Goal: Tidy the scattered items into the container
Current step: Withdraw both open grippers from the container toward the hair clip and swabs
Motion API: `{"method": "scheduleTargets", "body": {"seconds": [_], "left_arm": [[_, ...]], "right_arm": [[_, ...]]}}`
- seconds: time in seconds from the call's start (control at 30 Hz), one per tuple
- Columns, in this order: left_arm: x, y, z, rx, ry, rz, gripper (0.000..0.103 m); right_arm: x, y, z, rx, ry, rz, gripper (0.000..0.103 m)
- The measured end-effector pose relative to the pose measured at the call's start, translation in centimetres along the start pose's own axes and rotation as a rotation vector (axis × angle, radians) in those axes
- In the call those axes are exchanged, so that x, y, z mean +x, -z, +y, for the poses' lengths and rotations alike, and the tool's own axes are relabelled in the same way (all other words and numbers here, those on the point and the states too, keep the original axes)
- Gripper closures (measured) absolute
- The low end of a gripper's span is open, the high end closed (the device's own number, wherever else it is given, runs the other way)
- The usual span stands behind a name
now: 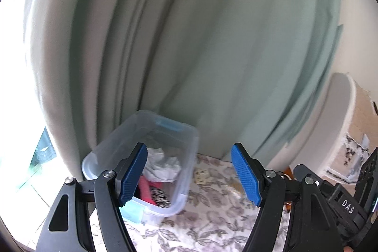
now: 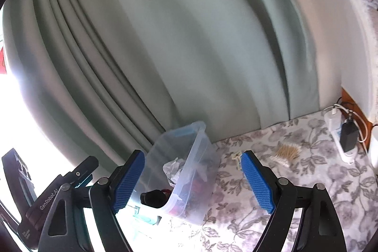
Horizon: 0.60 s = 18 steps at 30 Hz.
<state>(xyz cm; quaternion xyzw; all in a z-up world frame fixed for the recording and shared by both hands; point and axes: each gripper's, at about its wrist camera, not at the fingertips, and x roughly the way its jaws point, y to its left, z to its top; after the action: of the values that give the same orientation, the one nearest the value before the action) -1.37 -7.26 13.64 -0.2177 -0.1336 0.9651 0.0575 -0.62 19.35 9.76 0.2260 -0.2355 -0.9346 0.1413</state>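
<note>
A clear plastic container (image 1: pixel 186 157) (image 2: pixel 200 157) with blue latches stands on the floral cloth (image 1: pixel 212 223) (image 2: pixel 307 181). Inside lie crumpled white paper (image 1: pixel 163 165) (image 2: pixel 173 169), a pink item (image 1: pixel 145 189) and a black-and-white patterned item (image 1: pixel 160 197). A small cream card (image 1: pixel 200 175) (image 2: pixel 236 155) lies just right of the container. A pale bundle of thin sticks (image 2: pixel 287 151) rests farther right. My left gripper (image 1: pixel 189 176) hangs open over the container's right side. My right gripper (image 2: pixel 192 183) is open above the container, holding nothing.
Grey-green curtains (image 1: pixel 189 39) (image 2: pixel 165 39) hang right behind the container. A white power strip with a black charger (image 2: pixel 347 136) and cables sits at the far right. Bright window light washes out the left. The other gripper's body (image 2: pixel 47 200) shows at lower left.
</note>
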Motion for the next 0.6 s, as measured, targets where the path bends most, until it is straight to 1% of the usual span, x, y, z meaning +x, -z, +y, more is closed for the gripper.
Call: {"method": "scheduleTargets", "body": {"seconds": [0.17, 0.27, 0.4, 0.5, 0.6], "left_arm": [[-0.4, 0.1, -2.4, 0.038, 0.038, 0.01, 0.028], [-0.6, 0.2, -3.9, 0.06, 0.061, 0.016, 0.028], [-0.2, 0.7, -5.6, 0.097, 0.078, 0.041, 0.028], [1.2, 1.5, -6.6, 0.12, 0.081, 0.077, 0.028], [2.9, 2.7, -7.5, 0.142, 0.083, 0.123, 0.028]], "right_arm": [[-2.3, -0.1, -0.6, -0.029, 0.0, -0.021, 0.017], [-2.8, -0.1, -1.4, -0.02, 0.003, -0.034, 0.017], [-3.4, -0.3, -3.8, 0.031, 0.034, -0.054, 0.017], [-3.5, -0.4, -5.9, 0.084, 0.065, -0.062, 0.017], [-3.1, 0.0, -8.0, 0.132, 0.097, -0.05, 0.017]]}}
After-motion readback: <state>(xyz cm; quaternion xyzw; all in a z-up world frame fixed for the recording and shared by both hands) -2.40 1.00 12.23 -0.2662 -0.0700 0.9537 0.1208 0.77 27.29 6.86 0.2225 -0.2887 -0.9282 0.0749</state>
